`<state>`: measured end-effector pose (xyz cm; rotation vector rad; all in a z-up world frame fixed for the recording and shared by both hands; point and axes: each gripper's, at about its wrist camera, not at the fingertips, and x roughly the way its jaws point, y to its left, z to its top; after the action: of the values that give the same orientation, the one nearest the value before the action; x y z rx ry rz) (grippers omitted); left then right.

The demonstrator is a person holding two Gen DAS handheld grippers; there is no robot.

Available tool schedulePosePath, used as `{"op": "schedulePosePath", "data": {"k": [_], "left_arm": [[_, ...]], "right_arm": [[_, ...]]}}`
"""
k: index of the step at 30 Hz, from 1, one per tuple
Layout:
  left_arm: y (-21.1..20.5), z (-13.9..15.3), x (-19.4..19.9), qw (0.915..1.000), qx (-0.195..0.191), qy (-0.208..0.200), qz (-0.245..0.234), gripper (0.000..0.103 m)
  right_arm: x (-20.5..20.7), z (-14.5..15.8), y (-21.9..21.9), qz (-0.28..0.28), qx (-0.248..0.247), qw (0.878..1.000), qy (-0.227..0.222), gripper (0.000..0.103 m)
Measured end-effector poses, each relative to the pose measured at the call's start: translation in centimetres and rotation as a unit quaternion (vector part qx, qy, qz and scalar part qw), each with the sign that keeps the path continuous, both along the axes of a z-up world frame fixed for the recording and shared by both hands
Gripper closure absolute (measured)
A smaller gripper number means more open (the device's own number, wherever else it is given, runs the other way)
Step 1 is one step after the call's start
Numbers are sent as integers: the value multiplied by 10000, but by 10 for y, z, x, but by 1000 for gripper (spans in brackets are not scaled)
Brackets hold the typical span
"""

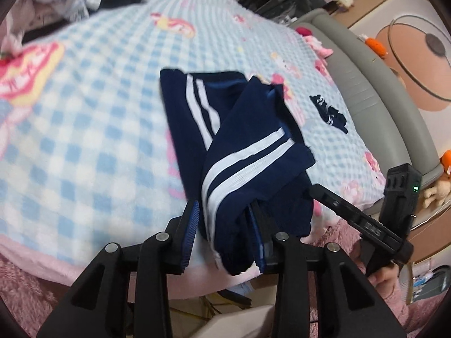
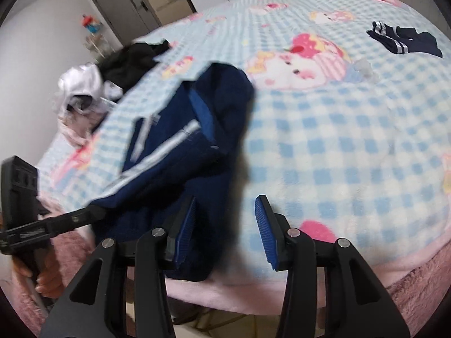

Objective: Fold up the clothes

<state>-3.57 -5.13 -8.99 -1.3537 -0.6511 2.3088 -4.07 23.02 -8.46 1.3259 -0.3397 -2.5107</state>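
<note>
A navy garment with two white stripes (image 1: 225, 129) lies on the blue checked blanket (image 1: 84, 129) near the bed's front edge. My left gripper (image 1: 222, 233) has its jaws apart with a bunched fold of the garment between them; whether the pads press it is unclear. The garment also shows in the right wrist view (image 2: 180, 152), blurred. My right gripper (image 2: 225, 231) is open, its left pad beside the garment's near edge, its right pad over bare blanket. The right gripper's body shows in the left wrist view (image 1: 366, 219), the left gripper's in the right wrist view (image 2: 42, 225).
A small folded navy item (image 2: 403, 40) lies far right on the blanket (image 2: 338, 155), also in the left wrist view (image 1: 328, 112). A pile of black and white clothes (image 2: 107, 76) sits at the far left. A grey bed frame (image 1: 363, 84) runs along the right.
</note>
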Motion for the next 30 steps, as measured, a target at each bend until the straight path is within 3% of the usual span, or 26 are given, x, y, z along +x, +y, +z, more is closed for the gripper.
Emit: {"op": "schedulePosePath", "data": {"k": [2,4,7,9,11,13,14,17,20,23,24,26,30], "left_arm": [[15,0,-9,10000,-70,-39,20,80],[15,-3,-13,9993,-289,-77,220,80],[-7,-5,-12,9973,-142,-212,693,80],[-17,-1,-12,9968,-159,-213,751,77],[-11,10,-9,9973,-476,45,557,72],[0,25,-5,9948,-935,375,164,63],[10,32,-5,9919,-1139,553,-60,55],[48,47,-14,9782,-1573,1063,-839,53],[81,41,-30,9642,-1952,1136,-1389,53],[100,20,-54,9522,-2435,893,-1613,55],[100,15,-60,9534,-2445,838,-1554,67],[90,13,-67,9636,-2201,793,-1294,85],[45,20,-76,9882,-1331,654,-393,89]], "right_arm": [[7,10,-7,301,-40,9995,115,59],[9,10,-23,669,-8,9977,88,59],[11,0,-42,948,313,9950,-9,59],[6,-10,-41,795,571,9950,-190,59],[0,-17,-33,639,510,9959,-385,59],[-3,-12,-19,524,55,9978,-414,59],[-8,-8,-15,482,9,9981,-385,59],[-27,6,-8,354,238,9989,-215,59],[-43,16,-5,227,421,9988,-118,59],[-54,17,2,41,304,9994,-180,59],[-56,16,3,3,252,9995,-203,59],[-59,12,2,-34,259,9993,-251,59],[-61,5,0,24,328,9990,-318,59]]}}
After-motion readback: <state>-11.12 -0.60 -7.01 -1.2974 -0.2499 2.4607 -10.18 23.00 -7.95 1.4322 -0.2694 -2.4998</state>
